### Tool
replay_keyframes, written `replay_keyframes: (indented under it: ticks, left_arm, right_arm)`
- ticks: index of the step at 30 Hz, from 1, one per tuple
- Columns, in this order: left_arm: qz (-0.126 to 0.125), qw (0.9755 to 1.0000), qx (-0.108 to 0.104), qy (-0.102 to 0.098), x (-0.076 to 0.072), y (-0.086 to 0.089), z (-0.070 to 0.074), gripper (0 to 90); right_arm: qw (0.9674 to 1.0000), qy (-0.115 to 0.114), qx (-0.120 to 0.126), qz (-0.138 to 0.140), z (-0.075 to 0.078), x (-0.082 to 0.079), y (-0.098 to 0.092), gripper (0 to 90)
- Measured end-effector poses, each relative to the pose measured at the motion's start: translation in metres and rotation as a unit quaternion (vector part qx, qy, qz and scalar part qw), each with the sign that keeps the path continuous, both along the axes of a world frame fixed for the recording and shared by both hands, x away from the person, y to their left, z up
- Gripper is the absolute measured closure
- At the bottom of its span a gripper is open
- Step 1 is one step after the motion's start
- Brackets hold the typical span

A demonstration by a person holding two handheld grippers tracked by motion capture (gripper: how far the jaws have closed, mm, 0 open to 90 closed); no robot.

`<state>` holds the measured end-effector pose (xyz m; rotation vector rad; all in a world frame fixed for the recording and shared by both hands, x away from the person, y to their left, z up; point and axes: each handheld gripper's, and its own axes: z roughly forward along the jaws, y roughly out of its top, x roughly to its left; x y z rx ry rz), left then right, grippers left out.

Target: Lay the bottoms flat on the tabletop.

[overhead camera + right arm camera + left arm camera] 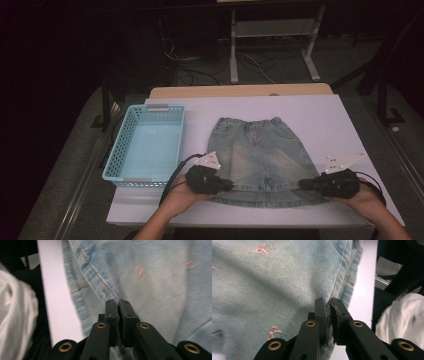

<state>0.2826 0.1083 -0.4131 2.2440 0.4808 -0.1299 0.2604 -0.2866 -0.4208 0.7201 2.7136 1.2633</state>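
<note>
The denim skirt is lying flat on the white table, waistband at the far side and the wide hem running left to right along the near edge. That hem line is what the coming move is turning on: each gripper is sitting at one end of it, the left gripper at the near-left corner and the right gripper at the near-right corner, both pointing inward, so neither hand is nearer. The light blue basket is standing to the left of the skirt.

The gripper views are showing what the high view cannot: the jaws of each are closed together, pinching the hem seam between the pads. Probably both layers are being caught, though the blur makes that hard to judge. They also show small pink bows stitched on the denim.
</note>
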Motion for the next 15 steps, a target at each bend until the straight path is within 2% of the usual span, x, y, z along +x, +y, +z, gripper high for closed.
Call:
replay_keyframes:
  ticks: [3,7,11,15]
  left_arm:
    - [-0.003,1.0,0.006,0.005,-0.005,-0.001,-0.004,83.7]
    - [-0.008,0.9996,0.025,0.009,-0.009,-0.002,-0.009,83.8]
    - [-0.015,0.9991,0.035,0.017,-0.015,-0.006,-0.016,83.8]
    - [-0.02,0.9978,0.06,0.017,-0.016,-0.012,-0.025,82.8]
  right_arm:
    - [0.9999,0.008,-0.006,0.008,-0.003,-0.008,0.001,85.3]
    - [0.9995,0.018,-0.015,0.019,-0.007,-0.015,0.003,85.3]
    - [0.9986,0.026,-0.035,0.031,-0.013,-0.02,0.006,85.3]
    - [0.9967,0.036,-0.062,0.038,-0.019,-0.02,0.011,85.1]
